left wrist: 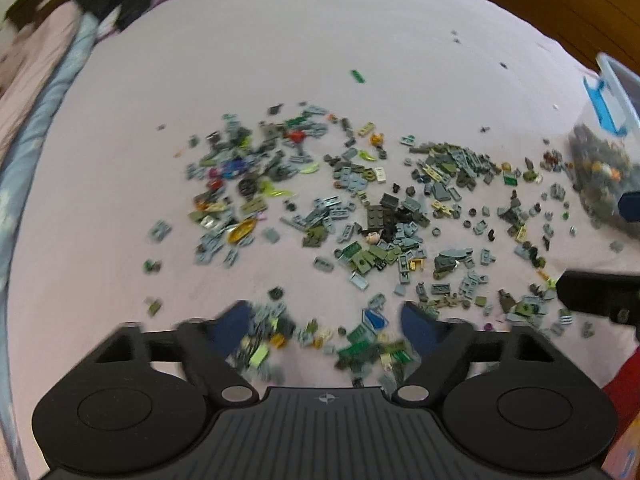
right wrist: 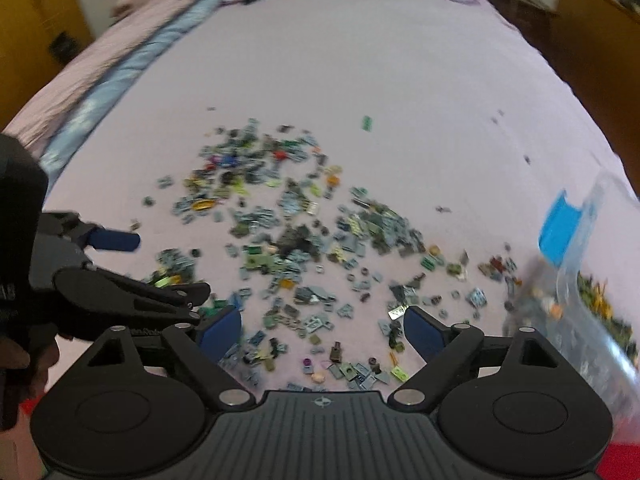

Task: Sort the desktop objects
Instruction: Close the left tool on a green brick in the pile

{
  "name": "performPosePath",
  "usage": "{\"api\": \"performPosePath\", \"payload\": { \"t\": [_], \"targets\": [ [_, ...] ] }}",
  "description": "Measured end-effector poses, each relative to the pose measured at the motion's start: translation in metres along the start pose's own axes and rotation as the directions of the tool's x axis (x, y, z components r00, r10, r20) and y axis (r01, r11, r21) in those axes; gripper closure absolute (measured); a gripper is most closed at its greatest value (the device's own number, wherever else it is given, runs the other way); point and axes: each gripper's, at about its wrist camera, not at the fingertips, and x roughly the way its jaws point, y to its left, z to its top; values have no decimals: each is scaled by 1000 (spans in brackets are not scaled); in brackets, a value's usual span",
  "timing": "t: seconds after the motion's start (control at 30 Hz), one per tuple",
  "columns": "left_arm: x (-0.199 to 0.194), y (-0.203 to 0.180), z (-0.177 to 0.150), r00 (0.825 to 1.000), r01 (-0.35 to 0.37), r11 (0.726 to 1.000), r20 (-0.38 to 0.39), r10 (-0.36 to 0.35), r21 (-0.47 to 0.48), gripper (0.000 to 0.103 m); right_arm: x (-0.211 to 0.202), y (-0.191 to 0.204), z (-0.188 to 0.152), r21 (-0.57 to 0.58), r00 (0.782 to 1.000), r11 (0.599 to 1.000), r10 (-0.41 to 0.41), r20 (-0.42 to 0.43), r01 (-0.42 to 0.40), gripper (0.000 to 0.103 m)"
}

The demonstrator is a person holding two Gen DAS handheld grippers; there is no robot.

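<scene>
Both tools (left wrist: 326, 322) (right wrist: 322, 330) agape, empty, above scattered bricks (left wrist: 360, 216).

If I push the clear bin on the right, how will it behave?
The clear bin looks partly filled with bricks, so it would probably drag rather than tip. On the soft pink sheet it may snag. Its thin walls could flex.

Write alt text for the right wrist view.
Open right claw hovers over small toy bricks scattered across a pale lilac sheet. A clear plastic bin holding more bricks sits at right; the left claw enters from the left.
</scene>
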Motion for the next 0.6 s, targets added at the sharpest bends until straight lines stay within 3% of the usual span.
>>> {"api": "performPosePath", "payload": {
  "t": [0.1, 0.23, 0.4, 0.6],
  "targets": [
    [24, -4, 1, 999, 35, 996, 5, -36, 79, 55, 11, -3, -2, 43, 1000, 999, -8, -6, 8, 13],
    [49, -11, 3, 997, 64, 971, 16, -69, 230, 56, 22, -1, -7, 55, 1000, 998, -15, -26, 17, 13],
    [69, -9, 10, 994, 105, 931, 2, -113, 348, 75, 35, -1, -14, 80, 998, 997, -7, -63, 12, 13],
    [76, -15, 9, 988, 138, 884, -4, -152, 448, 79, 45, -1, -17, 95, 996, 995, -3, -87, 12, 13]
  ]
}}
